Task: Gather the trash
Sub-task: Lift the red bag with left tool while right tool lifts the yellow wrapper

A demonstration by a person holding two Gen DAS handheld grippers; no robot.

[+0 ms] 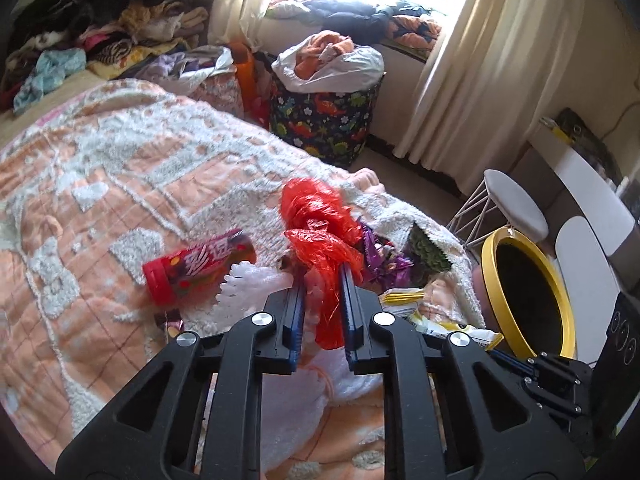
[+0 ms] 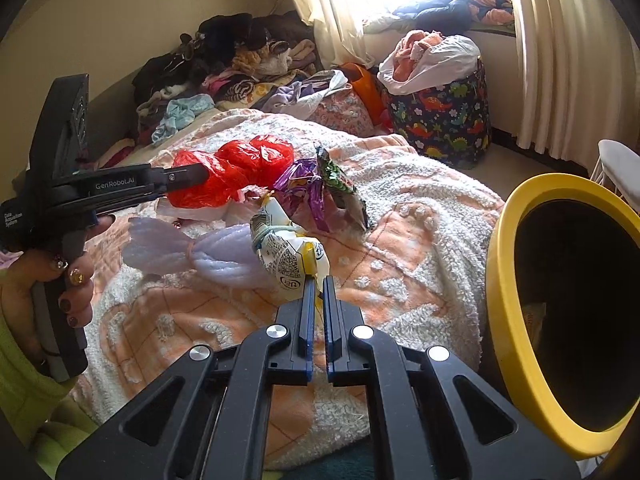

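My left gripper (image 1: 322, 280) is shut on a crumpled red plastic bag (image 1: 316, 216), held just above the bed; from the side, the left gripper (image 2: 202, 174) bites into the red bag (image 2: 244, 164). My right gripper (image 2: 318, 286) is shut on the lower edge of a yellow-and-white snack wrapper (image 2: 286, 254), which stands up from the blanket. A red candy tube (image 1: 196, 268), white foam wrap (image 2: 224, 258), purple wrappers (image 2: 304, 190) and a green wrapper (image 2: 340, 186) lie on the bed. A yellow-rimmed bin (image 2: 500, 280) stands at the bed's right edge.
The orange-and-white blanket (image 1: 100, 184) covers the bed. Piled clothes (image 1: 104, 28) lie along the far wall. A dinosaur-print hamper (image 1: 324, 120) stands under the window, and a white stool (image 1: 516, 204) stands behind the bin. A hand (image 2: 76, 280) grips the left gripper's handle.
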